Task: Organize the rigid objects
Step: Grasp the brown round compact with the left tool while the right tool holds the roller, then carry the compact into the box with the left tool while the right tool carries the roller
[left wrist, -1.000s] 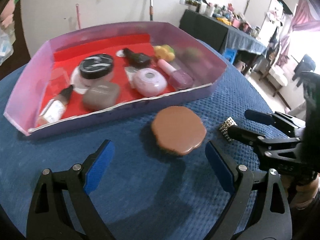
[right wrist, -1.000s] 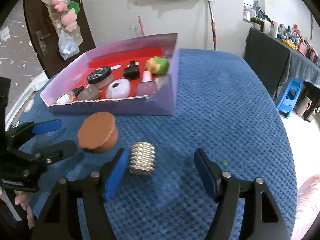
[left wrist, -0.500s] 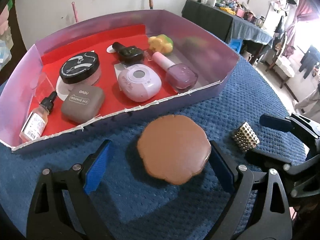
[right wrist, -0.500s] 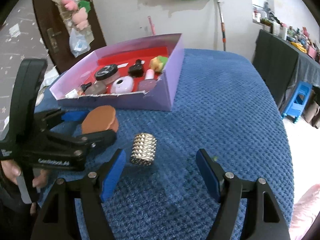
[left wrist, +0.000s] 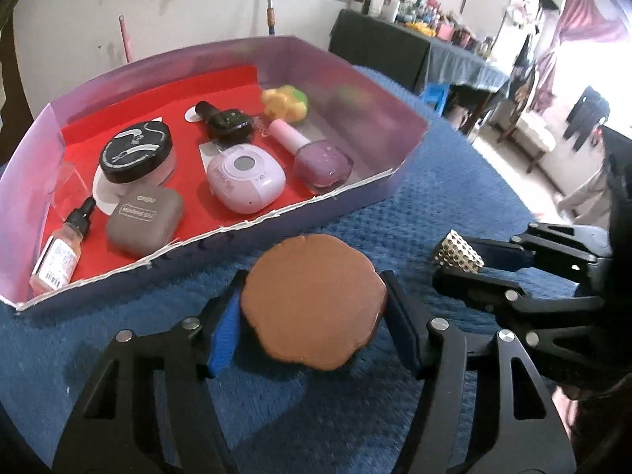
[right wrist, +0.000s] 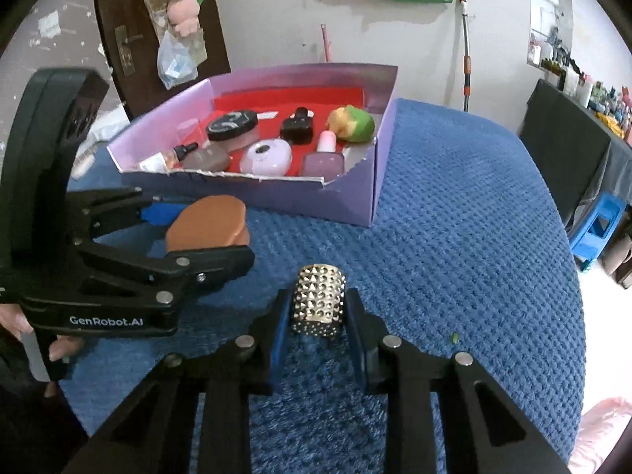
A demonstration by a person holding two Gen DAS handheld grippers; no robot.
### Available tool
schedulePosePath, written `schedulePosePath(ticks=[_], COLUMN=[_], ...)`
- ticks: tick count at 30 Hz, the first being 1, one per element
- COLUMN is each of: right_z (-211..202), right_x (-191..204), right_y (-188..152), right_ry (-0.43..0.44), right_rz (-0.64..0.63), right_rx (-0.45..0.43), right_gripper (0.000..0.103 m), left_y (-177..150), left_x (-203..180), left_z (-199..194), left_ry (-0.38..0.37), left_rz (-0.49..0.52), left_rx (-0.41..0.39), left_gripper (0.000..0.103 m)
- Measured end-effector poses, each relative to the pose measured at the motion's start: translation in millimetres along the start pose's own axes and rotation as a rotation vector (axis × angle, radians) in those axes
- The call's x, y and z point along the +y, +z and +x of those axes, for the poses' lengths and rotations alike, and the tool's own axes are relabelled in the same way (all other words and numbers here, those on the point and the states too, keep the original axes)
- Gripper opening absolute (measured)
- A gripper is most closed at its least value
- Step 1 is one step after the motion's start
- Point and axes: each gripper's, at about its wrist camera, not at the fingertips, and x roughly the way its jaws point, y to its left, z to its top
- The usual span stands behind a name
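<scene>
On the blue bench before the purple box (left wrist: 379, 185), both tongs have just closed: left tongs (left wrist: 312, 322) clamp the smooth, stiff brown compact (left wrist: 312, 300) at its rim; right tongs (right wrist: 316, 330) pinch the small, likely slippery studded cylinder (right wrist: 319, 298) by its sides.

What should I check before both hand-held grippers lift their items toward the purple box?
1. Left hand-held gripper closed on the brown compact: ok; its jaws have just been closing.
2. Right hand-held gripper closed on the studded metal cylinder: ok; jaws just closed.
3. Purple box upright: ok.
4. Free room on its red floor: cannot tell; the near part is crowded.
5. Grippers apart from each other: ok, but close.
</scene>
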Motion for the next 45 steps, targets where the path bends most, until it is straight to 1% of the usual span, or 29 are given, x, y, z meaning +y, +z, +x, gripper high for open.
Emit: schedulePosePath(ticks=[3, 7, 12, 16, 19, 21, 23, 25, 26, 29, 33, 34, 36, 39, 45], right_z=[-10.6, -15.6, -18.5, -25.1, -21.0, -12.3, 3.3, 19.0, 32.0, 64.9, 106.0, 113.6, 131.1, 145.6, 165.1], right_x=[5.1, 15.4, 22.8, 29.1, 30.7, 29.4, 26.2, 21.2, 17.4, 10.7, 2.3, 0.8, -0.7, -2.0, 1.0], right_y=[3.2, 7.5, 14.6, 43.3, 83.4, 106.6, 134.1, 154.7, 168.1, 195.7, 216.0, 218.4, 223.1, 225.7, 234.2], right_ry=[-0.014, -0.015, 0.017, 0.056, 0.089, 0.101, 0.099, 0.087, 0.082, 0.019, -0.036, -0.046, -0.097, -0.127, -0.166], right_rz=[-0.008, -0.020, -0.003, -0.007, -0.010, -0.002, 0.009, 0.026, 0.037, 0.048, 0.061, 0.064, 0.054, 0.047, 0.019], right_rx=[-0.025, -0.044, -0.065, -0.096, -0.112, -0.108, -0.091, -0.070, -0.046, 0.001, 0.090, 0.110, 0.157, 0.197, 0.270], right_gripper=[0.029, 0.029, 0.029, 0.029, 0.029, 0.029, 0.029, 0.029, 0.029, 0.029, 0.029, 0.029, 0.029, 0.029, 0.029], left_y=[-0.8, -4.2, -2.8, 24.1, 50.4, 70.8, 90.4, 103.7, 107.4, 121.1, 132.3, 135.1, 138.4, 142.2, 143.6], left_x=[4.1, 12.7, 27.3, 51.3, 78.4, 96.7, 114.8, 127.5, 132.1, 146.9, 159.4, 162.0, 164.8, 166.6, 171.0], left_z=[-14.2, -31.4, -59.1, -81.8, -84.4, -78.1, -64.7, -50.5, -44.0, -17.8, 13.6, 21.6, 31.6, 44.5, 55.0], left_ry=[-0.004, 0.015, 0.019, 0.037, 0.065, 0.065, 0.083, 0.087, 0.090, 0.106, 0.124, 0.139, 0.157, 0.166, 0.199], left_rz=[-0.011, -0.019, -0.035, -0.042, -0.055, -0.064, -0.072, -0.066, -0.064, -0.068, -0.074, -0.070, -0.066, -0.067, -0.075], left_rx=[-0.026, -0.057, -0.088, -0.115, -0.100, -0.078, -0.046, -0.012, 0.001, 0.045, 0.097, 0.109, 0.125, 0.155, 0.193], left_gripper=[0.063, 0.063, 0.063, 0.063, 0.063, 0.063, 0.063, 0.063, 0.063, 0.063, 0.063, 0.063, 0.063, 0.063, 0.063])
